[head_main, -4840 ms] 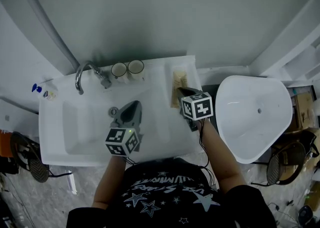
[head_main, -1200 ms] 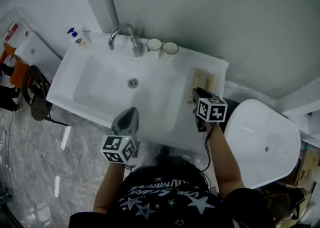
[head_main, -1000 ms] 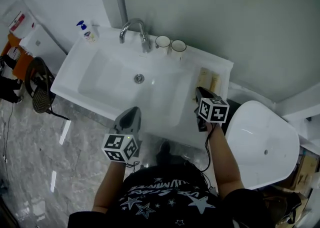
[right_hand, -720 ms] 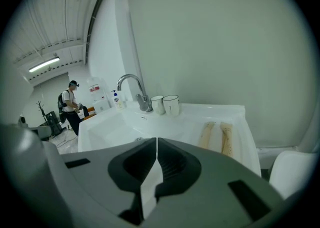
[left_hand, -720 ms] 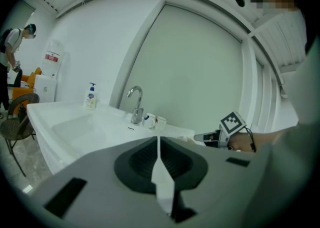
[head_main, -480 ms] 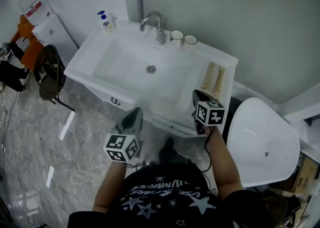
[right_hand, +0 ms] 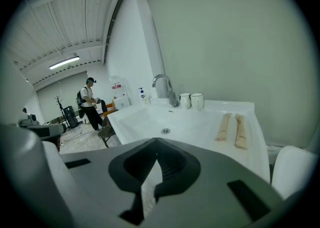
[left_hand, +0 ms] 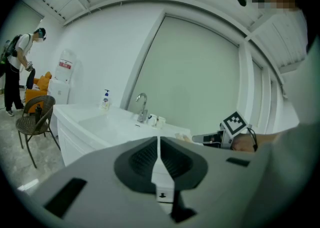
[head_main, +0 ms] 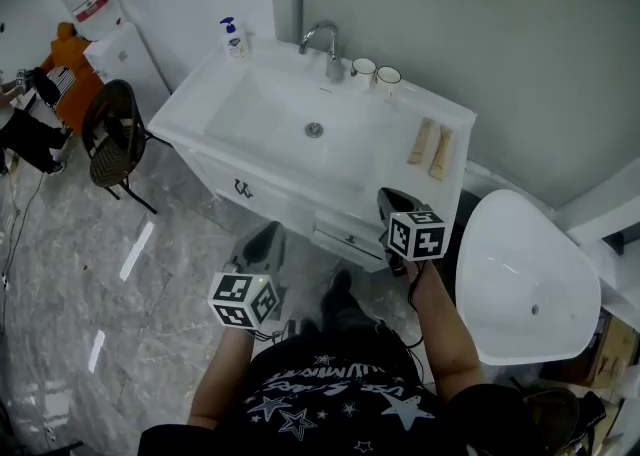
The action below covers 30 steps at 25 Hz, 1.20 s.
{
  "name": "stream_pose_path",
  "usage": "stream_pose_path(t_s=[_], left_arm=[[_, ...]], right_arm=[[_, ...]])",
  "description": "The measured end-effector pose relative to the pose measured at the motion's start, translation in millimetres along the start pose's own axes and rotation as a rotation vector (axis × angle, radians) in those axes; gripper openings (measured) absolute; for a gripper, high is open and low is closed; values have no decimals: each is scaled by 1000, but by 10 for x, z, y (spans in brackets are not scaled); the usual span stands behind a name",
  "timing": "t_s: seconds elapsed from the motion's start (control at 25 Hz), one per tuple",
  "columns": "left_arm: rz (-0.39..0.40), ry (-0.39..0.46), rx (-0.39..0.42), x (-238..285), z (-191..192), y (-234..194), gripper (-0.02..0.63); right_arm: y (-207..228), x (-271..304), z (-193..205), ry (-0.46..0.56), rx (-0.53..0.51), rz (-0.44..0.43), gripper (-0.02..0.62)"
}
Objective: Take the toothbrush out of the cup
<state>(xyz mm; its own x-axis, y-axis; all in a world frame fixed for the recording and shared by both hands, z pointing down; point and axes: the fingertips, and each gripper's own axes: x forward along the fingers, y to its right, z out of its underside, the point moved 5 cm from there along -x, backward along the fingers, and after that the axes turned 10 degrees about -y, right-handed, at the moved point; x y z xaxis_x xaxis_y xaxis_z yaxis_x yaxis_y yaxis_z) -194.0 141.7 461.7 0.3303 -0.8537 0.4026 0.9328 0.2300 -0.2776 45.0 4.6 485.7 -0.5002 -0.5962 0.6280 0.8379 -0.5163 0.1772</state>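
Two white cups [head_main: 362, 67] [right_hand: 185, 100] stand beside the faucet [head_main: 322, 39] at the back of the sink counter [head_main: 455, 179]. Two beige toothbrush-like sticks [head_main: 421, 141] [right_hand: 223, 126] lie side by side on the counter's right ledge, outside the cups. My left gripper [head_main: 265, 234] [left_hand: 157, 138] is shut and empty, out over the floor in front of the cabinet. My right gripper [head_main: 385, 199] [right_hand: 156, 143] is also shut on nothing, just off the counter's front right corner. I cannot see inside the cups.
A soap bottle [head_main: 232, 39] stands at the counter's back left. A brown chair [head_main: 115, 134] and a white dispenser [head_main: 120, 54] are to the left on the marble floor. A large white basin-like object [head_main: 525, 279] sits close on the right. A person [right_hand: 90, 102] stands farther off.
Both grippers have drawn back from over the sink counter to in front of it. The sink now appears smaller and farther away. Both stay empty.
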Motion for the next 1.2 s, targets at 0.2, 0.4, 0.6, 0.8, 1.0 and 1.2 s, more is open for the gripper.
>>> stream_pose_path(t_s=[0.2, 0.4, 0.6, 0.8, 1.0, 1.2], left_arm=[[17, -9, -17, -220, 193, 88, 28], [30, -17, -26, -298, 342, 196, 28], [4, -7, -27, -336, 387, 335, 28], [-42, 8, -33, -413, 423, 598, 28], [-92, 31, -43, -510, 475, 938, 28], [-124, 49, -48, -583, 582, 1313, 28]], right_arm=[[-195, -232, 303, -25, -1, -31, 12], [-218, -384, 482, -15, 12, -46, 12], [-149, -478, 474, 3, -16, -67, 12], [-79, -588, 493, 4, -46, -125, 12], [-19, -770, 573, -4, -93, -183, 12], [69, -995, 654, 8, -133, -227, 14]])
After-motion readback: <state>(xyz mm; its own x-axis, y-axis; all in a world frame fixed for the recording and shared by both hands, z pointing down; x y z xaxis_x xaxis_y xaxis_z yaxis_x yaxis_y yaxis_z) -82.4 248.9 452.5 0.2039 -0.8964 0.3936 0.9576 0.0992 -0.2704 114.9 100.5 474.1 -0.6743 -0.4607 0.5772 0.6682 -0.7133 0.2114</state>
